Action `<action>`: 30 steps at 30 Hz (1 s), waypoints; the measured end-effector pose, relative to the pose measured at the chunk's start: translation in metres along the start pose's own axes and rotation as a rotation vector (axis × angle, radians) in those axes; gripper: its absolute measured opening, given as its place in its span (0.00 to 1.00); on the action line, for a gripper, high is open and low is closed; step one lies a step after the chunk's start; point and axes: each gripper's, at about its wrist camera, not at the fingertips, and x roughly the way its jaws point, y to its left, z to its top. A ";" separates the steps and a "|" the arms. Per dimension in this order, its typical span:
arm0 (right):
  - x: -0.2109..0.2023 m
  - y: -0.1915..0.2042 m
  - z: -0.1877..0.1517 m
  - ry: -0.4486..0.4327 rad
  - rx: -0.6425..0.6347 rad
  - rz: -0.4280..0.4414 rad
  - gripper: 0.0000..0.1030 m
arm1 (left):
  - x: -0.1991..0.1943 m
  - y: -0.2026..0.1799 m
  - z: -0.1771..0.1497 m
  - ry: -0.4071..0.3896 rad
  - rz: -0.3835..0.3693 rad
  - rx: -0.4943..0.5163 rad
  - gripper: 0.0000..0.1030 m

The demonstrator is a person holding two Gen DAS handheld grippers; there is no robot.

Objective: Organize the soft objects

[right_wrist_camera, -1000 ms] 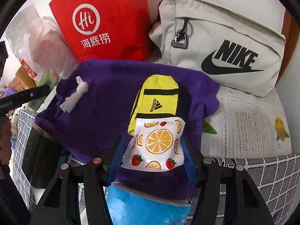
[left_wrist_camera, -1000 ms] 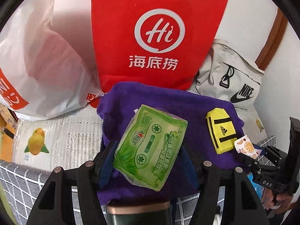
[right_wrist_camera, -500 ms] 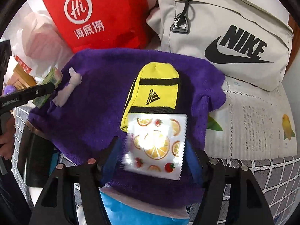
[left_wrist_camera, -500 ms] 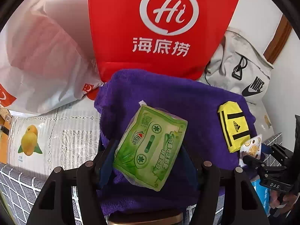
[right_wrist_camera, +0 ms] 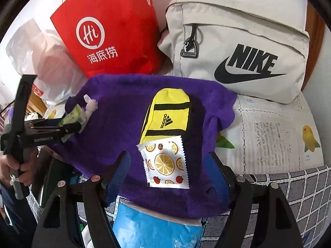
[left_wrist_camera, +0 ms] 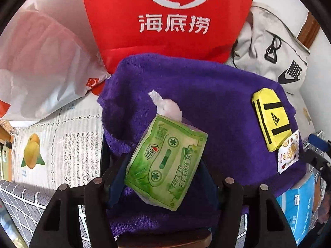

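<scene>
Purple towel [right_wrist_camera: 115,124] carries the sachet [right_wrist_camera: 165,163], lying loose btwn right gripper [right_wrist_camera: 168,165] fingers as they open. Left gripper [left_wrist_camera: 163,165] fingers clamp green tissue pack [left_wrist_camera: 165,163] above towel. Risk: pack lands crooked w/ soft towel bunching, nudging sachet off edge.

My left tool [left_wrist_camera: 163,177] covers the side edges of the green tissue pack [left_wrist_camera: 165,165], so where its pads meet the pack stays out of sight. The purple towel [left_wrist_camera: 206,103] hides most of what lies beneath it; only a corner of a blue box [left_wrist_camera: 298,204] pokes out near right. The red bag [left_wrist_camera: 169,20] is cut off at the top edge. In my right view, my left hand [right_wrist_camera: 16,169] runs past the left edge.
</scene>
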 end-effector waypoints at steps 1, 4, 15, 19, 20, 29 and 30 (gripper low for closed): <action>-0.001 0.001 0.000 -0.006 -0.003 0.000 0.73 | 0.001 0.000 0.000 0.006 0.009 -0.003 0.62; -0.004 0.006 0.002 -0.009 -0.021 -0.010 0.73 | 0.002 0.000 0.000 0.020 0.022 0.003 0.70; -0.025 0.021 -0.014 -0.022 -0.023 0.009 0.73 | -0.040 -0.003 -0.002 -0.038 0.014 0.002 0.77; -0.043 0.025 -0.027 -0.035 -0.023 0.012 0.73 | -0.073 -0.007 -0.008 -0.098 -0.002 -0.007 0.77; -0.050 0.027 -0.033 -0.035 -0.030 0.009 0.73 | -0.081 -0.009 -0.013 -0.106 -0.012 -0.009 0.77; -0.100 0.049 -0.094 -0.043 -0.061 0.014 0.73 | -0.134 -0.025 -0.082 -0.155 -0.029 0.051 0.77; -0.103 0.054 -0.102 -0.041 -0.069 0.025 0.73 | -0.138 -0.024 -0.091 -0.156 -0.030 0.054 0.77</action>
